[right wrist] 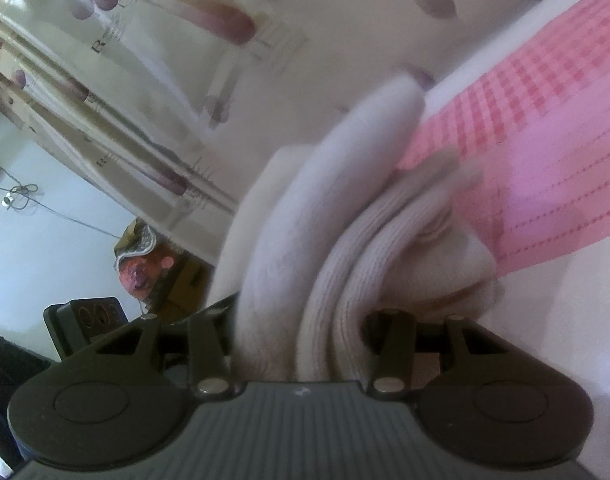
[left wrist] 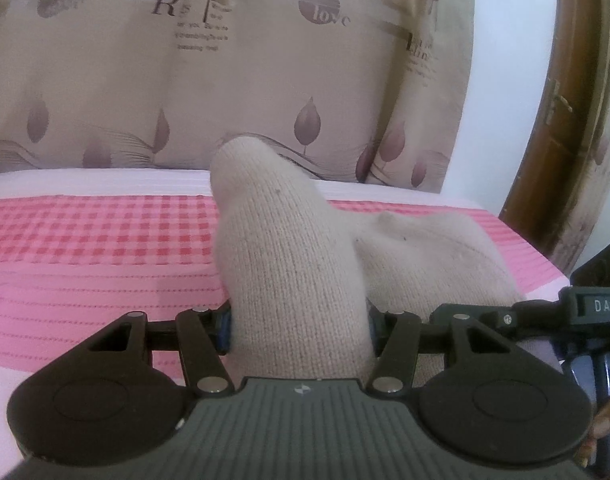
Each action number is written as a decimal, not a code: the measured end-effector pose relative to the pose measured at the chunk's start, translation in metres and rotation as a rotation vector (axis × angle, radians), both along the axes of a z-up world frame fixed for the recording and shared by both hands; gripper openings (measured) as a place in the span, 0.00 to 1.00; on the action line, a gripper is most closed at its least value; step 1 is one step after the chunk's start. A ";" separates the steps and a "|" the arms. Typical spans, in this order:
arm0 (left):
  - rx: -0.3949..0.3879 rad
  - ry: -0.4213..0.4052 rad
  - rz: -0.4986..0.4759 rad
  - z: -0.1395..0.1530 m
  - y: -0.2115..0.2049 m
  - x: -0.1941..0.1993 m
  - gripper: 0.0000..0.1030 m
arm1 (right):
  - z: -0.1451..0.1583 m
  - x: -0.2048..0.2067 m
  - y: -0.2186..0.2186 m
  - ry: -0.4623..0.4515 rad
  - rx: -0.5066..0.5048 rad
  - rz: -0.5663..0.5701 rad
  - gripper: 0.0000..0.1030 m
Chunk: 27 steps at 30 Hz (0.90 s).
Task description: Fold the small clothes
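Note:
A beige knitted sock (left wrist: pixel 289 264) fills the middle of the left wrist view. My left gripper (left wrist: pixel 299 320) is shut on it; one end sticks up past the jaws and the rest drapes to the right over the pink bedspread (left wrist: pixel 85 248). My right gripper (right wrist: pixel 301 328) is shut on the same sock's (right wrist: pixel 345 216) bunched ribbed part. This view is tilted and blurred. The right gripper's body (left wrist: pixel 597 304) shows at the right edge of the left wrist view, close beside the left one. Both grippers' fingertips are hidden in the knit.
A pink checked and striped bedspread (right wrist: pixel 545 152) covers the bed. A beige curtain (left wrist: pixel 265 80) with leaf prints hangs behind it. A brown wooden door frame (left wrist: pixel 565 100) stands at the right. Boxes and a bundle (right wrist: pixel 145 264) sit on the floor.

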State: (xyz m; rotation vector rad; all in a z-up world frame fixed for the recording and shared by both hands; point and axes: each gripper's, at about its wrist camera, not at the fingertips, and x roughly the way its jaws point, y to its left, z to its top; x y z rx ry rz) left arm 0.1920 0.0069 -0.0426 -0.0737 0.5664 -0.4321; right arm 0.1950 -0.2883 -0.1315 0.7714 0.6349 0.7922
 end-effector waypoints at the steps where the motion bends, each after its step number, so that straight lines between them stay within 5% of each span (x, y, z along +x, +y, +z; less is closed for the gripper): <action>1: 0.002 -0.002 0.002 0.001 0.002 -0.003 0.54 | 0.000 -0.003 0.003 -0.001 -0.001 0.003 0.47; 27: -0.022 -0.021 0.050 0.010 0.042 -0.046 0.54 | 0.014 -0.034 0.041 -0.036 -0.022 0.051 0.48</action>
